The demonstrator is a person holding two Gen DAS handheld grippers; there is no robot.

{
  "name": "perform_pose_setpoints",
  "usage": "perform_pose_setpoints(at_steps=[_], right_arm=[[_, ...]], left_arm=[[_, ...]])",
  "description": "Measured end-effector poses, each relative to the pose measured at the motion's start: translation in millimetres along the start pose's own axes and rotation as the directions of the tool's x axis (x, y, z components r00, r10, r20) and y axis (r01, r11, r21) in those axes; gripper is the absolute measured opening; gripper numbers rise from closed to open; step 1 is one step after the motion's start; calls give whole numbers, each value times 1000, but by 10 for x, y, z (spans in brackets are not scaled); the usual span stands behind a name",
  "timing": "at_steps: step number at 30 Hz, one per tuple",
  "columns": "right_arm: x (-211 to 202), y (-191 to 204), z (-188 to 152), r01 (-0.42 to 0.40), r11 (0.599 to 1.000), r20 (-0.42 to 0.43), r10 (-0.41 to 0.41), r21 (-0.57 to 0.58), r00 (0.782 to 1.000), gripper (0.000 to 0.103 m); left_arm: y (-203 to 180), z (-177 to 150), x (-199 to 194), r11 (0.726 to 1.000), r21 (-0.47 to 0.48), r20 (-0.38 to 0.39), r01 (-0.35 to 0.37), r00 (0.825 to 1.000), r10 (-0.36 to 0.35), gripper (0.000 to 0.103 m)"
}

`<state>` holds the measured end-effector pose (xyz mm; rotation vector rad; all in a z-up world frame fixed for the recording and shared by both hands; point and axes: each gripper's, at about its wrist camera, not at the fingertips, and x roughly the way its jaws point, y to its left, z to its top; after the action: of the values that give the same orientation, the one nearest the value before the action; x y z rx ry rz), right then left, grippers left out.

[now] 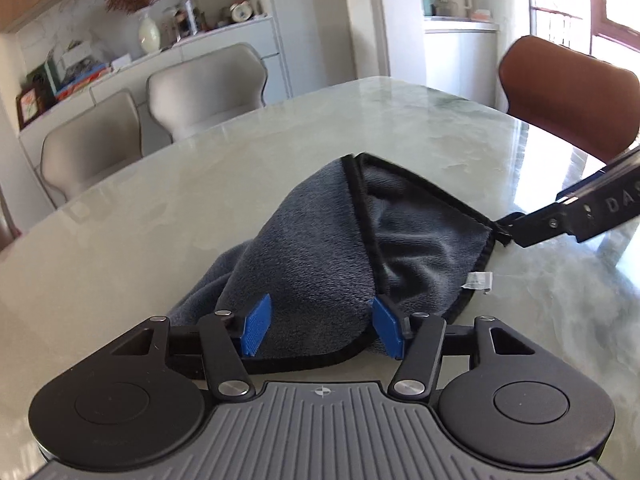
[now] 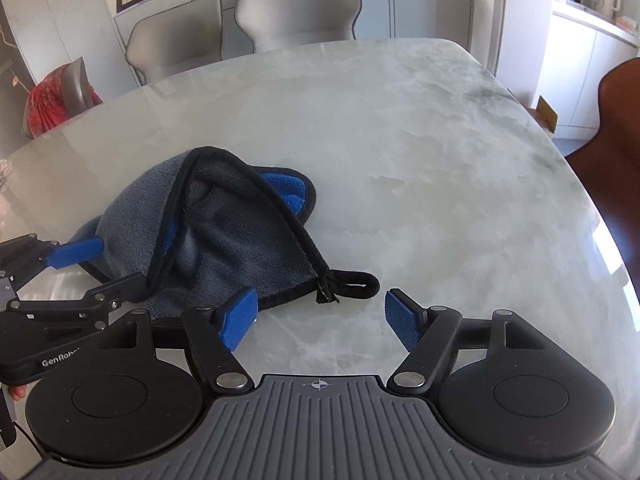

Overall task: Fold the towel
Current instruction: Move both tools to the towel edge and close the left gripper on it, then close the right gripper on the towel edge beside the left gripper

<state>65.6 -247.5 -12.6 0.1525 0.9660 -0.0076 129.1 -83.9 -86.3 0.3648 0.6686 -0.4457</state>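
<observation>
On the pale marble surface lies a bunched grey towel with black edging and blue lining. Left tool stands spread wide, its blue pads flanking the towel's near hem without clamping it. Right tool stands wide, holding nothing, just behind the towel's black hanging loop.

The left claw sits low with its 2 blue pads spread wide apart, while the right claw is level beside it, its 2 blue pads likewise parted and gripping nothing.
</observation>
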Motion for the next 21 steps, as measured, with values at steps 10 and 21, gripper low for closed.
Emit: perform_pose_setpoints(at_steps=[10,21], right_arm=[[105,-86,10,9,1000,-30,-8,27,1000,76],[111,-75,20,-8,999,-28,9,32,1000,77]], left_arm=[[-189,4,13,995,90,21,-33,999,31,54],[-72,82,-38,995,62,31,-78,997,76,9]])
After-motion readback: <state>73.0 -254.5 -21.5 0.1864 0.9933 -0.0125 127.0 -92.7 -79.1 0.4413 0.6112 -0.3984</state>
